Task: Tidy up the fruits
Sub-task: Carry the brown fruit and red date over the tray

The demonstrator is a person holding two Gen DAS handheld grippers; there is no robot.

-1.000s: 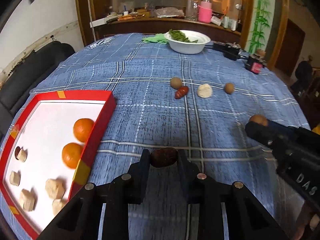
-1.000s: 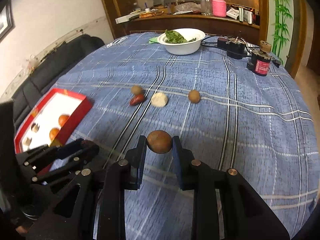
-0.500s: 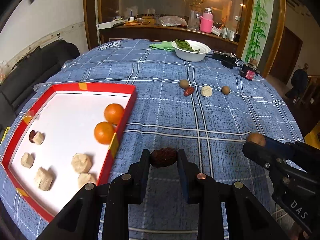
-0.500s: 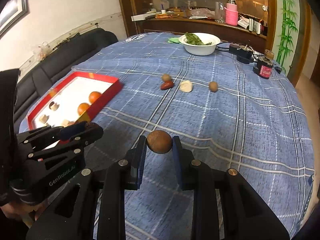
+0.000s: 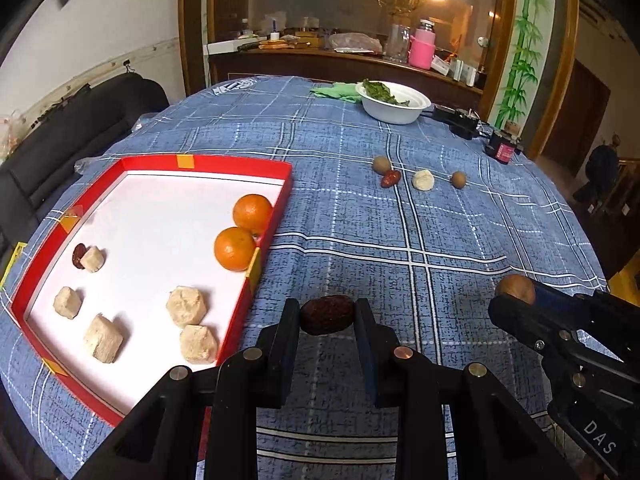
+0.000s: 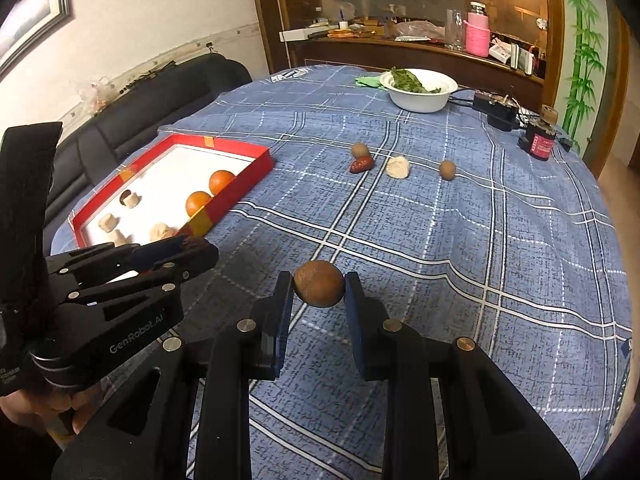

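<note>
Two wrist views over a round worktop [image 5: 360, 240] draped in a blue plaid cloth. My left gripper [image 5: 327, 318] has its fingers closed on a dark wrinkled date [image 5: 327, 315], held above the cloth just beside the near right wall of the red tray [image 5: 276, 216]. My right gripper [image 6: 319, 290] has its fingers pressed against either side of a round brown fruit [image 6: 319, 289], likewise lifted over the cloth, well to the right of the tray; in the left wrist view this same fruit shows at the tip of the right gripper's fingers. On the tray's white floor lie two oranges, one [image 5: 252, 213] against the right wall and the other [image 5: 234, 249] touching it on the near side, together with five pale, angular pieces: one [image 5: 93, 259] touching a small dark fruit [image 5: 79, 256] near the left wall, one [image 5: 67, 302] nearer the left corner, one [image 5: 103, 338] beside it, and two, [image 5: 187, 305] and [image 5: 198, 344], just beside each other toward the near right wall. Farther across the worktop sits a loose row: a small brown fruit [image 5: 381, 165] touching a red date [image 5: 390, 178], then a pale lump [image 5: 423, 180], then another small brown fruit [image 5: 458, 179] standing apart. At the far edge rests a white bowl [image 5: 394, 109] holding green leaves.
</note>
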